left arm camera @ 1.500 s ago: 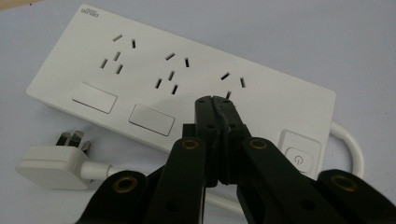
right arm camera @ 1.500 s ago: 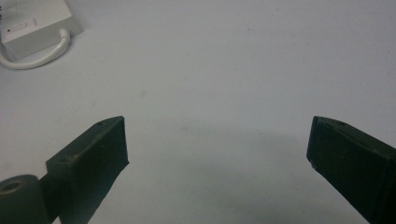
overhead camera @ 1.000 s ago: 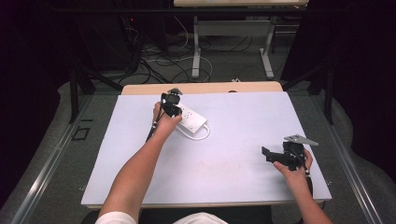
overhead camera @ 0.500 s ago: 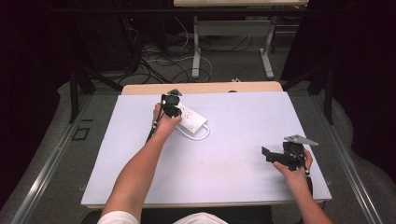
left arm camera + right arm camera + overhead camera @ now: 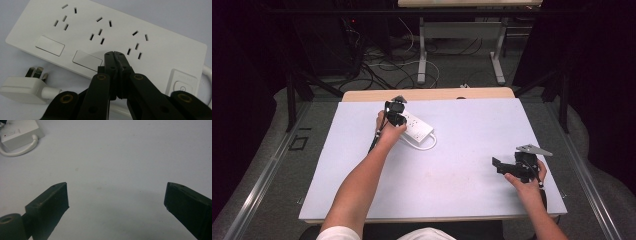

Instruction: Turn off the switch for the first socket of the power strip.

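A white power strip (image 5: 418, 128) lies at the back left of the table; its face (image 5: 75, 30) has three socket groups and flat rocker switches. My left gripper (image 5: 114, 53) is shut with nothing between its jaws, and its tips rest on the strip's face next to the middle switch (image 5: 87, 60). In the high view the left gripper (image 5: 396, 114) stands over the strip's left end. The strip's white plug (image 5: 18, 88) lies beside it on the table. My right gripper (image 5: 116, 195) stands open over bare table, also seen at the front right as the right gripper (image 5: 501, 166).
The white table top (image 5: 462, 150) is bare between the two hands. The strip's cable (image 5: 17, 151) loops off its switch end (image 5: 20, 131). A wooden board (image 5: 437, 93) borders the far edge. Desk legs and cables lie on the floor beyond.
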`<action>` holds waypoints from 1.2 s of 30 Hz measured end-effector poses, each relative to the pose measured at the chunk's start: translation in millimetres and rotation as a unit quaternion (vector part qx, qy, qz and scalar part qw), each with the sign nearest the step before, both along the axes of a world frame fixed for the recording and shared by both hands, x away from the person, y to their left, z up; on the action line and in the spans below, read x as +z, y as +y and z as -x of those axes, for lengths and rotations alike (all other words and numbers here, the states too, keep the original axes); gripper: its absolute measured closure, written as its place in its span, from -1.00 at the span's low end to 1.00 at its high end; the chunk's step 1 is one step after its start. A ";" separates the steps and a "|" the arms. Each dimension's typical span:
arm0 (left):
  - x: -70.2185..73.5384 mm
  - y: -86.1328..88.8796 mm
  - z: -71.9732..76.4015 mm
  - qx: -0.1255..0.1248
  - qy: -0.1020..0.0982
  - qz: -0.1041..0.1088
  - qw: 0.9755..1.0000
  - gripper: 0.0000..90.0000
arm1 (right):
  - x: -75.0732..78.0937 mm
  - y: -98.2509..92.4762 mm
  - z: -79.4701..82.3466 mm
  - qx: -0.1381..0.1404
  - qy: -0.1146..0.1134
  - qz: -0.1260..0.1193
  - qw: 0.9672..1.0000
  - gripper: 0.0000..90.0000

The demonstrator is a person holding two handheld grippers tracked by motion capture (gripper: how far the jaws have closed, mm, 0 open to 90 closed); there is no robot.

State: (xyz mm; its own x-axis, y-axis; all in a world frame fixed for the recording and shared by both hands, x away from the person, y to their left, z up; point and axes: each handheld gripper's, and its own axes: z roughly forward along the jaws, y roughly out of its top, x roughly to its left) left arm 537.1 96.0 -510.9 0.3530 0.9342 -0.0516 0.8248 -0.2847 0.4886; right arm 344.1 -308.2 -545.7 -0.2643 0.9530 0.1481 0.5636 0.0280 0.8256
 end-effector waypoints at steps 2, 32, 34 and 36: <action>0.0 0.1 0.3 0.003 0.002 0.002 1.000 1.00 | -0.5 0.3 -0.4 -0.004 -0.004 0.001 1.000 -0.89; -0.2 -1.1 1.3 -0.003 0.001 0.004 1.000 1.00 | -0.5 1.0 -0.1 -0.005 -0.001 -0.003 1.000 -0.89; -0.3 -1.1 1.3 -0.004 0.001 0.004 1.000 1.00 | 0.1 0.5 0.2 -0.001 0.003 -0.003 1.000 -0.89; -0.3 -1.2 1.4 -0.005 0.000 0.003 1.000 1.00 | 0.1 0.5 0.2 -0.001 0.003 -0.003 1.000 -0.89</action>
